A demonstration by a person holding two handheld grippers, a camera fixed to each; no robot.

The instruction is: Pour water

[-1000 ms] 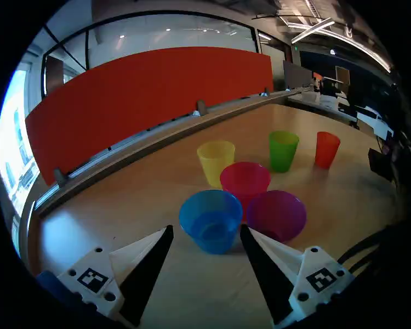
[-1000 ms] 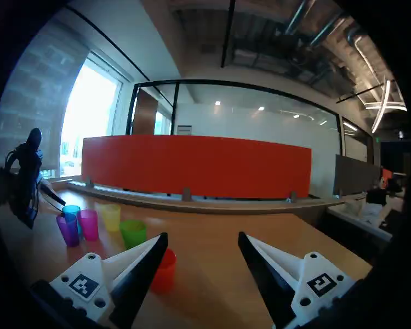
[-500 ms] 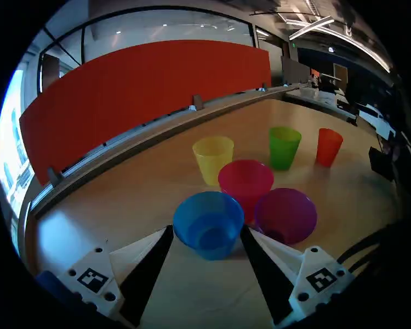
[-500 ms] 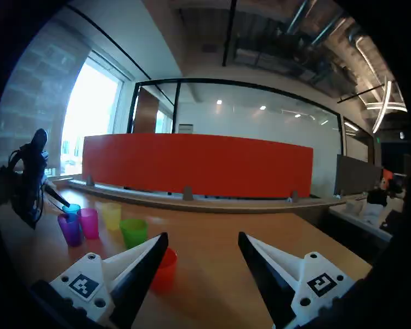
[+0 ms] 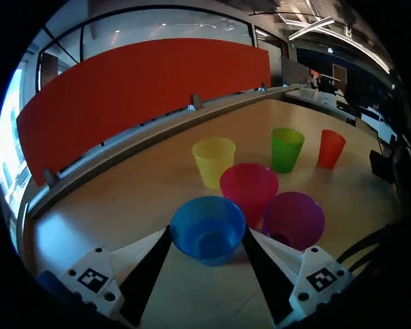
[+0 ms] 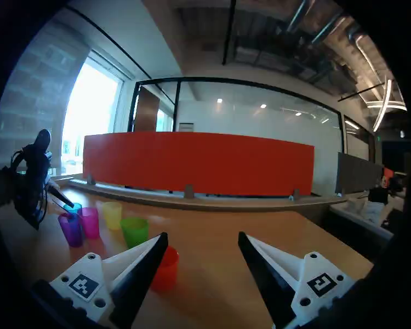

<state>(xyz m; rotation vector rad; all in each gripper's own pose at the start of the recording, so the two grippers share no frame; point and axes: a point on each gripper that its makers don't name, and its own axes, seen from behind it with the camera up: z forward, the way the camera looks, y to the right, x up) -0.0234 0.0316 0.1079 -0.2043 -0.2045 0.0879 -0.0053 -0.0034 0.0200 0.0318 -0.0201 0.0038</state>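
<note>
Wooden table, left gripper astride blue cup

A long red panel stood along the far edge of the wooden surface. Behind the panel rose a glass wall, left of it a bright window, and above it ceiling pipes.

Blown-out window glare, dim ceiling, strong fisheye bending at edges.
</note>
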